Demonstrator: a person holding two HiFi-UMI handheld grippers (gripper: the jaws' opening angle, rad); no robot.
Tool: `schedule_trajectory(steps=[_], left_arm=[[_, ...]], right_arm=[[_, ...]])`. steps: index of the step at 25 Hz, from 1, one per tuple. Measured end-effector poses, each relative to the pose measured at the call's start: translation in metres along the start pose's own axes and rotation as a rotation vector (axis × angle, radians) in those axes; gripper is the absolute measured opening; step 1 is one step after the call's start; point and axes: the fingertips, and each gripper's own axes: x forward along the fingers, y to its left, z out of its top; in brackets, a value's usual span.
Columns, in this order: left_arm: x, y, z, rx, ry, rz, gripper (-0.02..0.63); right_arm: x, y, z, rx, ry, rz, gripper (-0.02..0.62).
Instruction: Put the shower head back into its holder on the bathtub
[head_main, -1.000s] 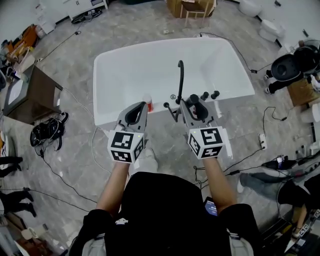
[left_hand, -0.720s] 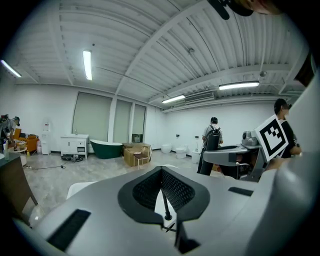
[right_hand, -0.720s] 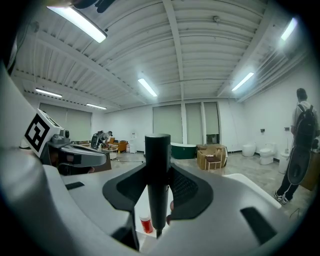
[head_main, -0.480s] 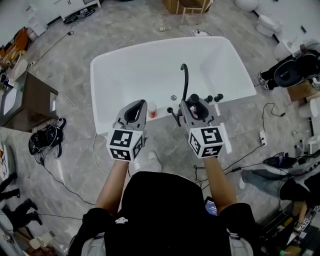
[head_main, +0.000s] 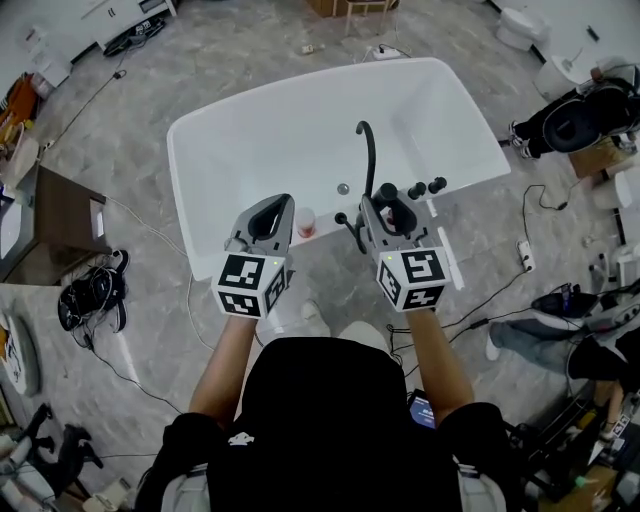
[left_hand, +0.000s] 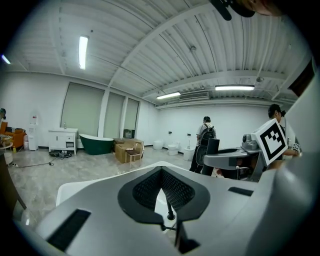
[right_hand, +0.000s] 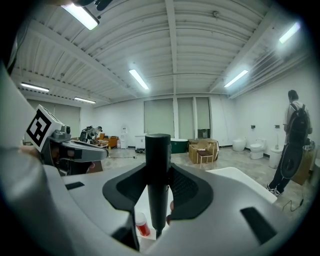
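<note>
The white bathtub (head_main: 240, 150) lies ahead of me, with a black curved spout (head_main: 366, 150) and black knobs (head_main: 424, 188) on its near rim. My right gripper (head_main: 385, 206) hangs just short of that rim, shut on the black shower head (head_main: 388, 196). In the right gripper view the shower head (right_hand: 158, 165) stands upright, clamped between the jaws of the right gripper (right_hand: 159, 172). My left gripper (head_main: 282, 204) hovers left of it over the rim, shut with nothing in it; the left gripper (left_hand: 161, 172) has its tips touching. I cannot tell which fitting is the holder.
A small red and white bottle (head_main: 305, 222) stands on the rim between the grippers. Cables trail over the floor on both sides. A brown cabinet (head_main: 55, 215) and a black bundle (head_main: 90, 290) sit to the left. A person with a black backpack (head_main: 580, 122) is at right.
Both grippers have moved forward toward the tub's near rim, and the tub now sits closer in the head view. The right gripper keeps its hold on the shower head.
</note>
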Motion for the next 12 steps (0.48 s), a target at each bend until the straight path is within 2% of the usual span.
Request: schedule_trajectory(steps=[12], left_arm=[[0.028, -0.002, -0.020, -0.013, 0.051, -0.039, 0.014]], right_arm=[[0.013, -0.016, -0.015, 0.017, 0.032, -0.013, 0.138]])
